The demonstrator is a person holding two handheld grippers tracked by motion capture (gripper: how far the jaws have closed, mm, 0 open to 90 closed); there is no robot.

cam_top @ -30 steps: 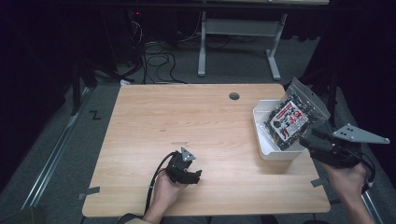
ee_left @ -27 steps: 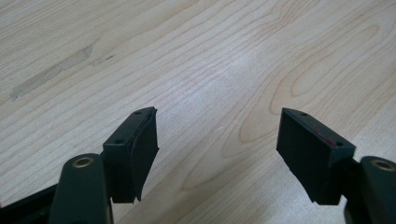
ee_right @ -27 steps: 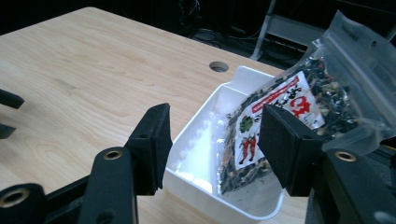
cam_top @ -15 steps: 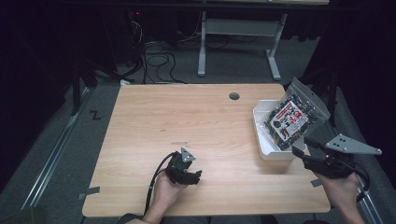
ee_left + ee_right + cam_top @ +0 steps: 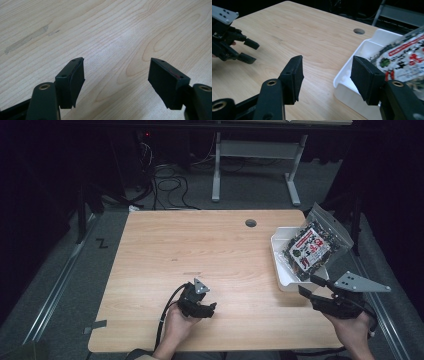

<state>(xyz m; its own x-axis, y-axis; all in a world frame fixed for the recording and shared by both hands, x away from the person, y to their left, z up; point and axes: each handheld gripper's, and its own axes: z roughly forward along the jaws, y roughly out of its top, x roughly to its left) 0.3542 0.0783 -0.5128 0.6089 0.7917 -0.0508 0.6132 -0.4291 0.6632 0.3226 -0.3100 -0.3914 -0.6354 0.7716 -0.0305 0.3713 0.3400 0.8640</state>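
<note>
Right gripper lines up on the snack bag in the bin

The right gripper (image 5: 311,286) sits just off the near corner of the white plastic bin (image 5: 280,270) with its black jaws spread wide and nothing between them. In the right gripper view the bin's rim lies just beyond the right jaw. The clear plastic snack bag with the red-and-black label (image 5: 312,247) leans up out of the bin, tilted over the far rim. This looks like the approach step. Next move, I'd say, is to lift over the near wall and close on the bag. The left gripper (image 5: 205,309) rests on the light wooden table (image 5: 165,250), well left of the bin, jaws parted on bare wood.
</note>
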